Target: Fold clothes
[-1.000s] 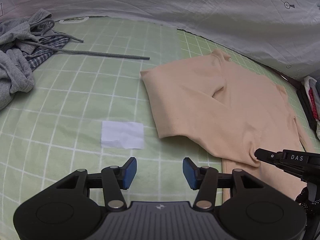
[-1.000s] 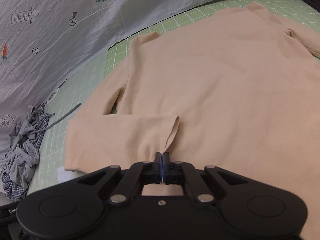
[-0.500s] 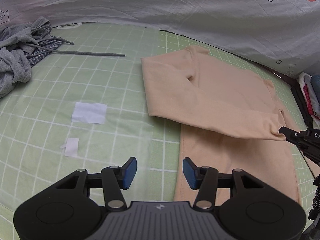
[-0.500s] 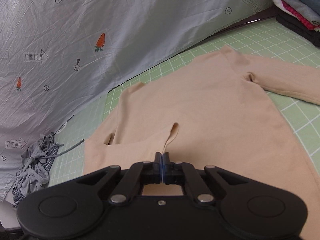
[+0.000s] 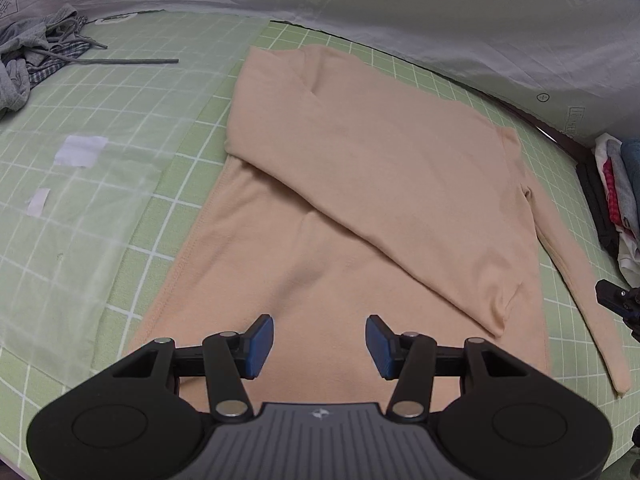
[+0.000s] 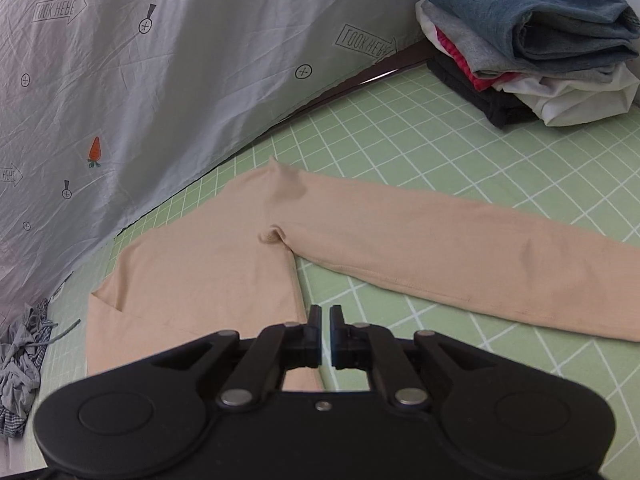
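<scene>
Peach long-sleeve top lies flat on the green grid mat, left sleeve folded across; both claws released, holding nothing: right claw risks dragging that loose sleeve unfolded.

Even, soft light; fisheye bending, dark corners.

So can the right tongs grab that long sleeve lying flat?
Probably yes. The right tongs are slightly open, holding nothing, and the long sleeve lies flat on the green mat just ahead with nothing between them.
</scene>
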